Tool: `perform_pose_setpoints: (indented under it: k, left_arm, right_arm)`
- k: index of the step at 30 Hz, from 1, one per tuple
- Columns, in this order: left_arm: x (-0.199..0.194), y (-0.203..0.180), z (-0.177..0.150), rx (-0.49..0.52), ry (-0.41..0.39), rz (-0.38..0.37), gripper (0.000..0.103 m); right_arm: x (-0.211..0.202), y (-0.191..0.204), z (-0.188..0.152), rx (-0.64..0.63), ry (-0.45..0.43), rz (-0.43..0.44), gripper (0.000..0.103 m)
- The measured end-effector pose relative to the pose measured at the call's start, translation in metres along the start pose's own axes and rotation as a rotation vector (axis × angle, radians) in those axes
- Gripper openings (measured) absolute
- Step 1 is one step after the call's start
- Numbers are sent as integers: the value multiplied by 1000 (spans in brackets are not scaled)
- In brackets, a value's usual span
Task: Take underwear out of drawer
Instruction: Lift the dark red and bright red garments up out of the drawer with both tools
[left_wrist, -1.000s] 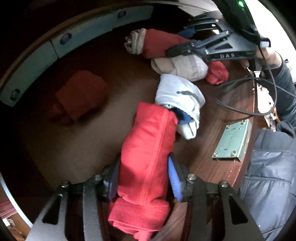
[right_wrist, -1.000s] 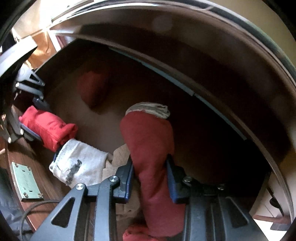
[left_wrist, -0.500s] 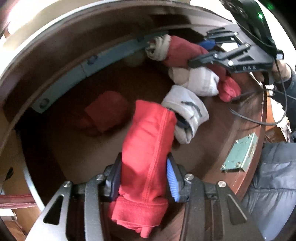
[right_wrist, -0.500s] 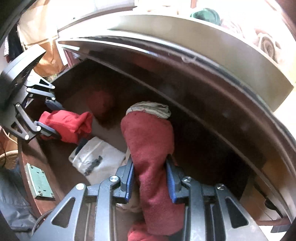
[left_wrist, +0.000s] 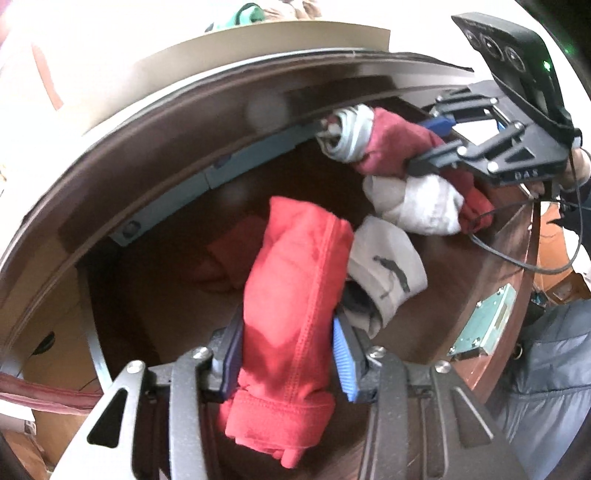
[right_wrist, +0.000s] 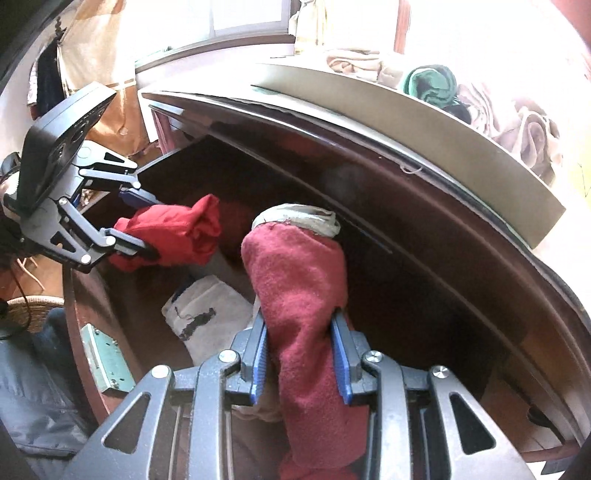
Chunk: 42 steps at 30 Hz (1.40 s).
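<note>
Left gripper (left_wrist: 286, 354) clamping bright red underwear (left_wrist: 291, 295), right gripper (right_wrist: 301, 354) clamping dark red underwear (right_wrist: 306, 291); dresser top edge (right_wrist: 406, 122) overhanging the drawer (left_wrist: 495, 266), white underwear (right_wrist: 207, 314) lying below.

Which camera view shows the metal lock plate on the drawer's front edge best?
The left wrist view: the lock plate there is lit and its screws show. In the right wrist view the plate lies near the left border, more foreshortened.

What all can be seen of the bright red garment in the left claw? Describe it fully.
The bright red garment is a folded or rolled bundle of soft knit cloth with stitched seams along its length. It sits lengthwise between the blue pads of the left claw, which are shut on its lower half, and is lifted clear above the drawer floor. Its hemmed end sticks out behind the pads; its far end lies close against a white bundle.
</note>
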<state>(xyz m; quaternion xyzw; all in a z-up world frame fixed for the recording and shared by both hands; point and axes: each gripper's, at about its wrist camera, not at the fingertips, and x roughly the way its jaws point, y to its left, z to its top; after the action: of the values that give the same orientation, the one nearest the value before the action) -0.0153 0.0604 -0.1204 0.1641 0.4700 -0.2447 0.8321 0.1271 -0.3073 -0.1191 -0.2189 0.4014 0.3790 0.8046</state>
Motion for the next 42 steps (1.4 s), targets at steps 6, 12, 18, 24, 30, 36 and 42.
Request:
perform_pose_setpoints:
  k: [6, 12, 18, 24, 30, 36, 42]
  left_arm:
    - [-12, -4, -6, -9, -6, -8, 42]
    - [-5, 2, -1, -12, 2, -12, 42]
    - [0, 1, -3, -15, 4, -14, 42]
    - [-1, 2, -2, -26, -7, -13, 42]
    - [-1, 2, -2, -30, -10, -8, 42]
    - [-2, 2, -2, -32, -16, -2, 42]
    - [-10, 0, -4, -41, -66, 35, 42]
  right_arm:
    - [-1, -6, -9, 47, 32, 55, 33]
    - [16, -13, -9, 75, 119, 144, 36]
    - [17, -18, -11, 103, 127, 134, 36]
    - [13, -9, -6, 91, 80, 122, 35]
    - [3, -27, -15, 158, 45, 195, 36]
    - [-7, -28, -15, 152, 11, 172, 34]
    - [-7, -17, -10, 125, -24, 120, 34]
